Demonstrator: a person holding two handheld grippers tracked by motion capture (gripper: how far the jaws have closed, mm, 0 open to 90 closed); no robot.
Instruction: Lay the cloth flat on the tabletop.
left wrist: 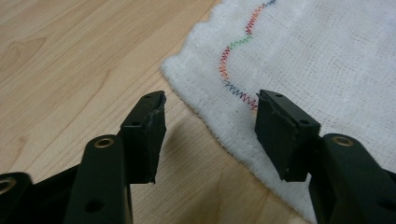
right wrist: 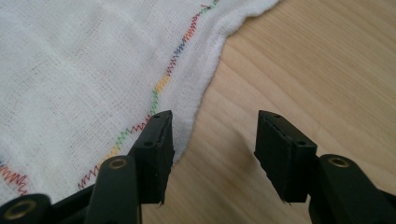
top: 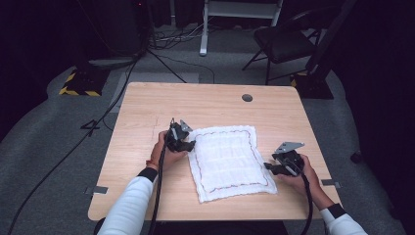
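Note:
A white gauze cloth (top: pixel 227 161) with a wavy multicoloured stitch line lies flat on the wooden table (top: pixel 205 103). My left gripper (top: pixel 192 143) is at the cloth's far left corner, open. In the left gripper view the gripper (left wrist: pixel 210 135) straddles the cloth (left wrist: pixel 303 56) edge, one jaw over the hem and the other over bare wood. My right gripper (top: pixel 268 167) is open beside the cloth's right edge near the front corner. In the right gripper view the gripper (right wrist: pixel 212 149) has one jaw above the cloth (right wrist: pixel 70 70) hem and the other above wood. Nothing is pinched.
A round grommet hole (top: pixel 247 97) sits near the table's far edge. Beyond the table stand a dark folding chair (top: pixel 284 41), a white frame leg (top: pixel 203 29) and a yellow-black striped base (top: pixel 80 83), with cables on the floor.

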